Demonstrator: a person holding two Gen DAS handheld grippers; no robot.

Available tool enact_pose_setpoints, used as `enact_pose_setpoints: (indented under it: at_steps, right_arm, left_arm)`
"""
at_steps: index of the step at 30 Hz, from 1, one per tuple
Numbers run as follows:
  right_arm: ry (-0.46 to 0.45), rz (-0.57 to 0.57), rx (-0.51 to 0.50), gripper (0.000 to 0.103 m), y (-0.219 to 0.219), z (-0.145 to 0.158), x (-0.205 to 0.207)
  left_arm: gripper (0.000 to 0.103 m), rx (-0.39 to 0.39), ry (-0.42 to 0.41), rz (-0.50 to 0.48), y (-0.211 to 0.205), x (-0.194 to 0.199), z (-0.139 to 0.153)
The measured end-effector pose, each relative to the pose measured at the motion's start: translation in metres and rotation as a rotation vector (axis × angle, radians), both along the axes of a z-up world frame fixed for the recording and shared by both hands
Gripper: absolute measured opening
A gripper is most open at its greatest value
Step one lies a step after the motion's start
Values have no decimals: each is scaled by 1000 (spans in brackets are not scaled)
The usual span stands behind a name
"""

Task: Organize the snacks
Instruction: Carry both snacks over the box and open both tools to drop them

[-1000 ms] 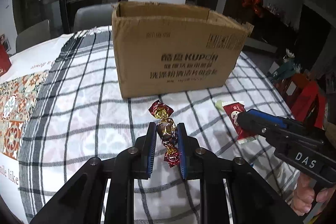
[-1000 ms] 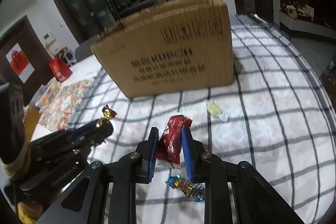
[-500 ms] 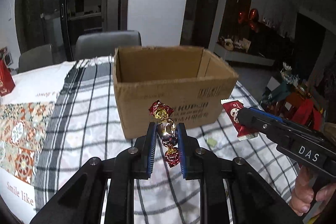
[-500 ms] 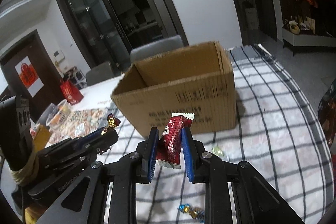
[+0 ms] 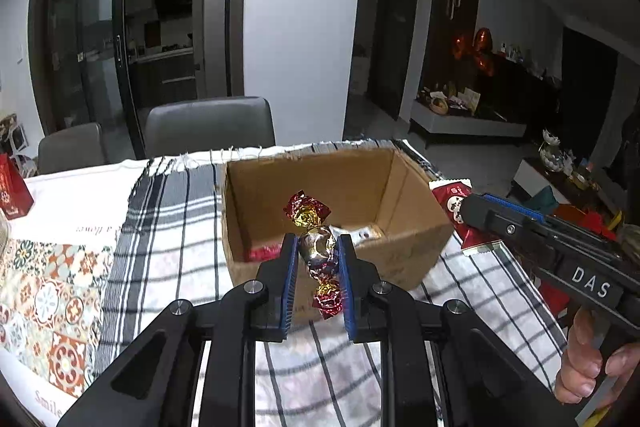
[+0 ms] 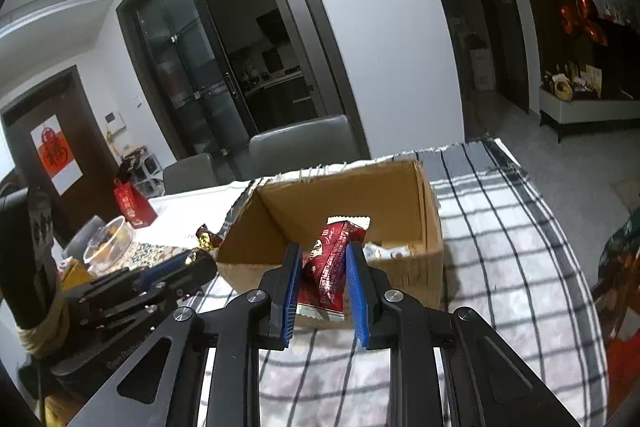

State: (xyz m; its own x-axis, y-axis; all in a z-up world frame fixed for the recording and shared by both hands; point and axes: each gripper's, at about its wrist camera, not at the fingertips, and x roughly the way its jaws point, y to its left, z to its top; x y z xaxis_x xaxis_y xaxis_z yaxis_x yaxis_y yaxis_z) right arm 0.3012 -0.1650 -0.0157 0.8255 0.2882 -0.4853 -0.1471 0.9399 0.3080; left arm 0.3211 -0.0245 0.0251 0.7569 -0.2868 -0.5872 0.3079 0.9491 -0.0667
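Note:
An open cardboard box stands on the checked tablecloth, also in the right wrist view; several wrapped snacks lie inside. My left gripper is shut on a red-and-gold foil candy, held above the box's near wall. My right gripper is shut on a red snack packet, held over the box's near edge. In the left wrist view the right gripper and packet hang at the box's right side. In the right wrist view the left gripper and candy sit left of the box.
Grey chairs stand behind the table. A red gift bag and a clear container sit at the left. A patterned cloth covers the table's left part. The table edge drops off at the right.
Both grippers have risen from the tabletop with their snacks and moved toward the box; the box's inside now shows.

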Motion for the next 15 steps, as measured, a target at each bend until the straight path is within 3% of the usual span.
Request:
enact_pose_setpoints:
  at_steps: [10,12,15]
  right_arm:
    - [-37,19,-67,23,4,12,31]
    - [-43,17,-78,16,4,13,37]
    - [-50,12,-95,14,5,16,51]
  left_arm:
    - [20,32,-3,4,-7,37,4]
    - [20,38,2,8,-9,46,3]
    - [21,27,22,6,-12,62,2]
